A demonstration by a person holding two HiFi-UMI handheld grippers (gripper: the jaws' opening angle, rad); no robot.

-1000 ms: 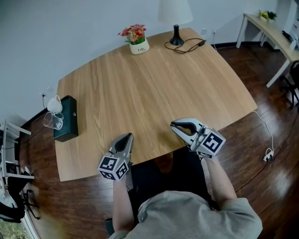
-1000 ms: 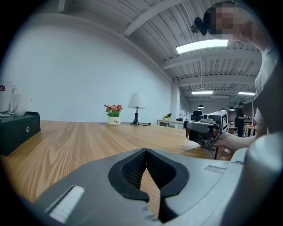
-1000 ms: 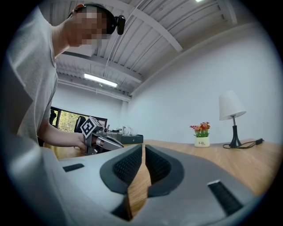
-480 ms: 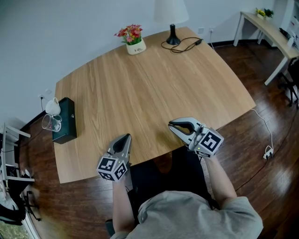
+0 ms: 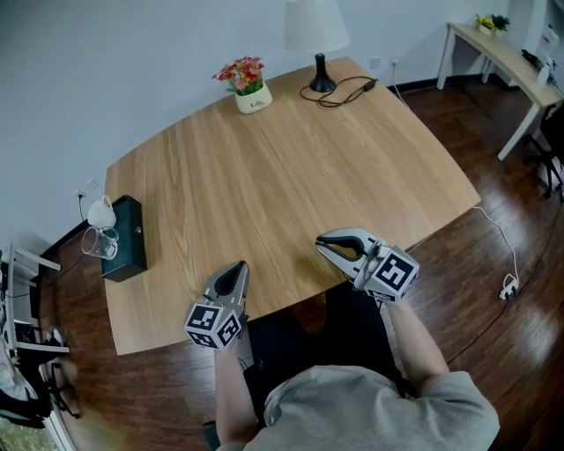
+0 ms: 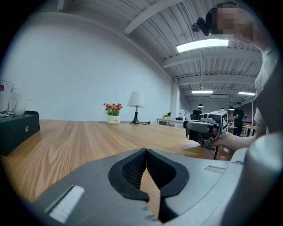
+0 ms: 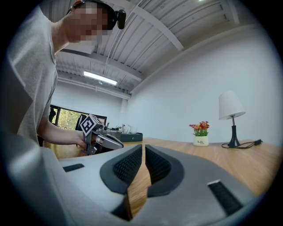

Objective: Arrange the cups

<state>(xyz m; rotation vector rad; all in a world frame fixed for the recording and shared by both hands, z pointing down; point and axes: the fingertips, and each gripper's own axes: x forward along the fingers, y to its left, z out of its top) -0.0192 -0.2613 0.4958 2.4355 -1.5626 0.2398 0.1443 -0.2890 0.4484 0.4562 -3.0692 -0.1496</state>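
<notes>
Waiting: poised at the near edge of the table (image 5: 291,167), nothing taken up yet; judged the very start of the arranging.
Left tongs (image 5: 234,268): clenched on nothing, with only wood grain in the slit between them; tipped slightly down, aimed across toward the far edge.
Right tongs (image 5: 326,243): likewise clenched and empty; held level, angled toward the left edge, probably to face the work there.
Task's things: a white cup (image 5: 101,213) and a clear glass mug (image 5: 97,240), side by side on top of a dark box (image 5: 129,236) at the left edge, well apart from both tongs.
Why there: likely stored on the box as a starting point, leaving the broad bare middle free for lining up.
Far edge: flower pot (image 5: 249,95) and lamp (image 5: 315,26) with trailing cord (image 5: 348,88), out of the working way.
Next, as a guess: opening one pair, reaching left; care called for by the mug's smooth wall and raised perch.
</notes>
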